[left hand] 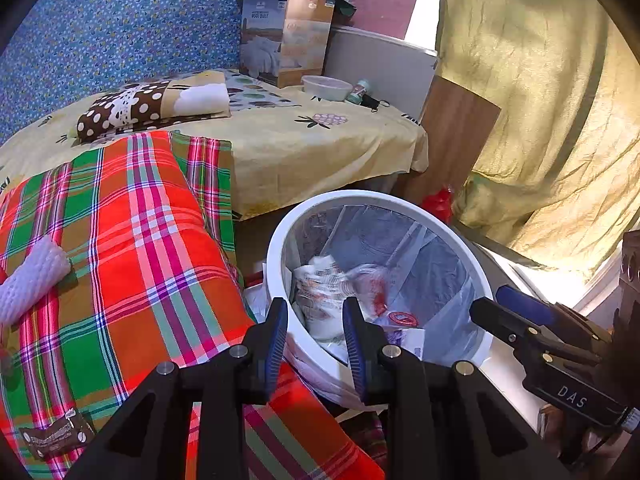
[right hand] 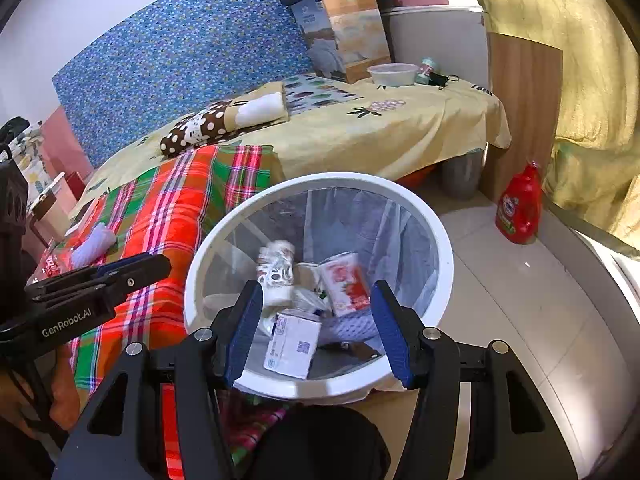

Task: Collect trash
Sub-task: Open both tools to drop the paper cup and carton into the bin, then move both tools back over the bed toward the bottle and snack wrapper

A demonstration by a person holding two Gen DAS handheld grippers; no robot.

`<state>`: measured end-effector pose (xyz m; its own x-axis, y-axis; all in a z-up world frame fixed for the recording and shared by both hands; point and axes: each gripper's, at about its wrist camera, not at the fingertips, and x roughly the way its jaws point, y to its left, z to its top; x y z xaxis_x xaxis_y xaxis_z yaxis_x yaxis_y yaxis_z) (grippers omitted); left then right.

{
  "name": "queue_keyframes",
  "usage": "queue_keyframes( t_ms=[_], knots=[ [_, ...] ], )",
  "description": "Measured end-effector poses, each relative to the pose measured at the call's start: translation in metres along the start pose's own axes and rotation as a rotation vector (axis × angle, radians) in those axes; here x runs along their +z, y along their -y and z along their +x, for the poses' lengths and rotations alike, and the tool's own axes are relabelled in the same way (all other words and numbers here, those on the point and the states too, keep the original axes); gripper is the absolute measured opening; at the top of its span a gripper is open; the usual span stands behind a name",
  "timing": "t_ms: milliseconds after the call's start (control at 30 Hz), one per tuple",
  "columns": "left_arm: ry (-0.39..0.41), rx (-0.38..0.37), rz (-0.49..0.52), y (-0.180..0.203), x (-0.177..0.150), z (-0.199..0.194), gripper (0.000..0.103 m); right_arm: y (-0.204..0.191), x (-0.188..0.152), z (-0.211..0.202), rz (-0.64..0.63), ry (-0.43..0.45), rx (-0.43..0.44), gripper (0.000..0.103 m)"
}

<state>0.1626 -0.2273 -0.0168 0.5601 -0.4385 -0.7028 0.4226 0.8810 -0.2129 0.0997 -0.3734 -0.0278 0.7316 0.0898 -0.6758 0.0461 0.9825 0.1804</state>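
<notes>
A white round trash bin [right hand: 442, 240] with a clear liner stands on the floor beside the bed; it also shows in the left wrist view [left hand: 276, 236]. Inside lie a white box [right hand: 294, 344], a red and white carton [right hand: 346, 282], a crumpled printed cup [right hand: 276, 274] and other wrappers. My right gripper [right hand: 316, 334] is open and empty above the bin's near rim. My left gripper [left hand: 316, 344] is open and empty over the bin's left rim. On the plaid blanket [left hand: 132, 240] lie a white foam sleeve [left hand: 30, 280] and a brown wrapper [left hand: 56, 436].
The bed has a yellow sheet [left hand: 304, 148], a polka-dot cushion [left hand: 124, 110], a quilt box [left hand: 284, 36], a plastic bowl [left hand: 326, 88] and a small cup. A red detergent bottle [right hand: 518, 210] stands on the floor by a wooden board. Yellow curtain on the right.
</notes>
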Motion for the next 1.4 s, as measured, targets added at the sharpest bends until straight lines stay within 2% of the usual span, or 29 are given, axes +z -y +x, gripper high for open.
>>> queue_keyframes(
  t_ms=[833,1400],
  knots=[
    [0.051,0.015,0.012,-0.003,-0.023,-0.044,0.028,-0.028,-0.007,-0.025,-0.064,0.037,0.025,0.058],
    [0.100,0.092,-0.025,-0.025,-0.061,-0.095,0.028,-0.062,-0.023,-0.036,-0.105,0.042,0.072,0.058]
  ],
)
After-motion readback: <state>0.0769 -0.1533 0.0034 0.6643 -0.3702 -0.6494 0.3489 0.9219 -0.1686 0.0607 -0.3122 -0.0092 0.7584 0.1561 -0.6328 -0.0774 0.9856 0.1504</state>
